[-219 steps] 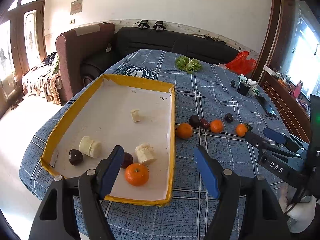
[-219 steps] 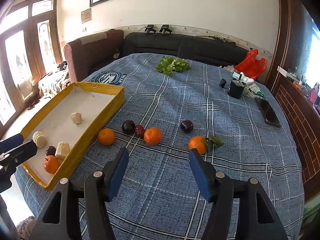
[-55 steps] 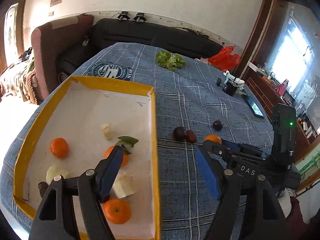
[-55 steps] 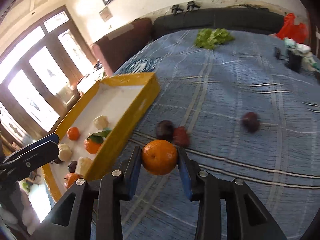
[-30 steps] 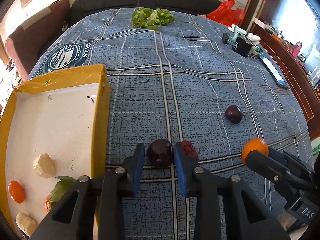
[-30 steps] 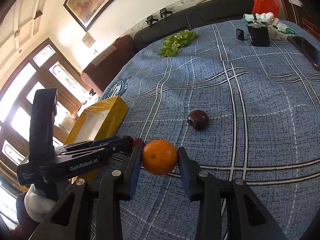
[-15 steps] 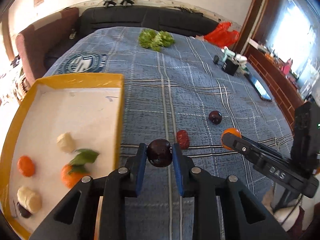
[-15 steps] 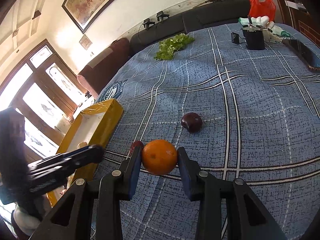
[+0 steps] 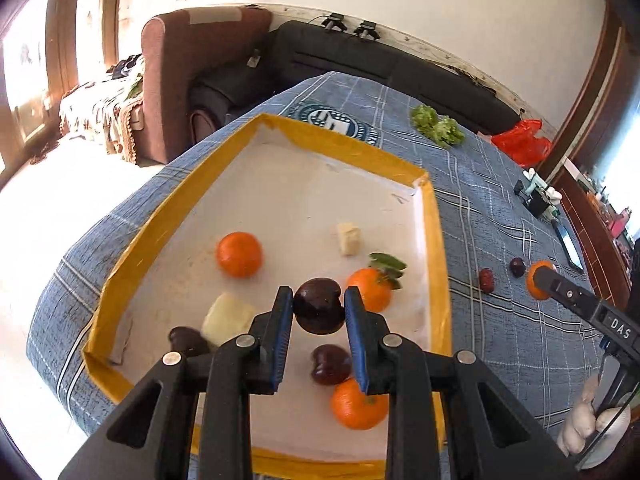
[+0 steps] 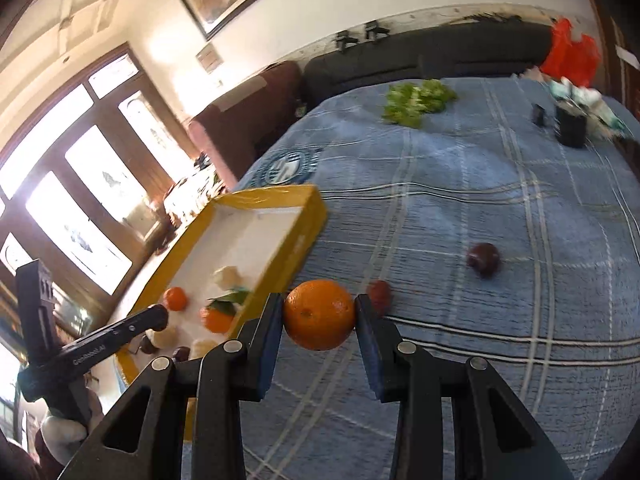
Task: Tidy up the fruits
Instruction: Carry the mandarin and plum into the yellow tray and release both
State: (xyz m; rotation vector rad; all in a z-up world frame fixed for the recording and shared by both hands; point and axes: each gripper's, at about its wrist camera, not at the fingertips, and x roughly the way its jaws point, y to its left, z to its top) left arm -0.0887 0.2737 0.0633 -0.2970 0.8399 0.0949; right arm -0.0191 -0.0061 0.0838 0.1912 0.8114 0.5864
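Left gripper: jaws clamped on a dark plum, held above the yellow-rimmed tray. Right gripper: jaws clamped on an orange, above the blue plaid worktop beside the tray. Two dark fruits lie loose on the worktop.

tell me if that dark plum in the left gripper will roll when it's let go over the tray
Probably a little: the dark plum is round and glossy, and the tray floor looks flat and smooth. It seems firm between the left gripper pads, and the tray's raised yellow rim should stop it.
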